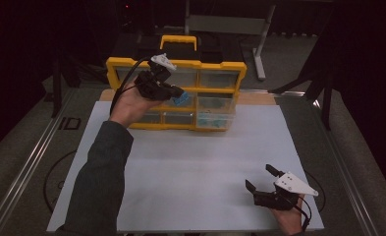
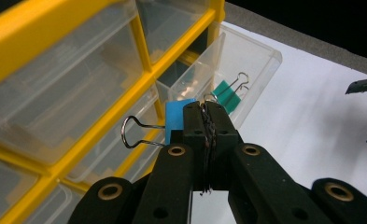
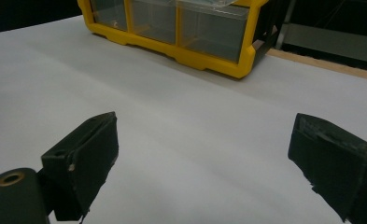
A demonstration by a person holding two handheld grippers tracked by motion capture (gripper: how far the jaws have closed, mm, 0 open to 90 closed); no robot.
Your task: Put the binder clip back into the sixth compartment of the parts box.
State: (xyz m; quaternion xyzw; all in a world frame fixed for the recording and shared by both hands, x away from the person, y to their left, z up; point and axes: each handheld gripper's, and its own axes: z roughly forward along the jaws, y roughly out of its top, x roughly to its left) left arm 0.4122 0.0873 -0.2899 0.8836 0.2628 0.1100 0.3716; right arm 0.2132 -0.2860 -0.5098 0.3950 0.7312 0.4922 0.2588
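The left gripper [image 1: 177, 93] is being held up in the air right in front of the yellow plastic drawer box with see-through drawers [image 1: 131, 64]. Its two black jaws are squeezing tight on a blue binder clip with silver wire handles [image 2: 177, 119]. In the left gripper view, the blue clip is sticking out to the left of the jaws, and its wire loops are pointing toward the yellow frame of the box [image 2: 55, 23]. In the high view the blue clip [image 1: 181, 100] is sitting in front of the middle row of the box, up off the table.

One clear plastic drawer [image 2: 253, 63] is sticking out from the box, just behind the shut jaws. A green binder clip with wire handles [image 2: 228, 95] is lying inside that drawer. In the high view, this pulled-out drawer [image 1: 215, 105] is on the right side of the box, and blue-green things are showing through the drawer below it.

The box is standing at the far end of the white table top [image 1: 190, 167].

The right gripper [image 1: 263, 178] is resting far from the box, at the near right corner of the white table top. Its jaws are standing wide apart with nothing between them. In the right gripper view, the right gripper [image 3: 204, 158] is pointing across the bare white top toward the box [image 3: 209, 63].
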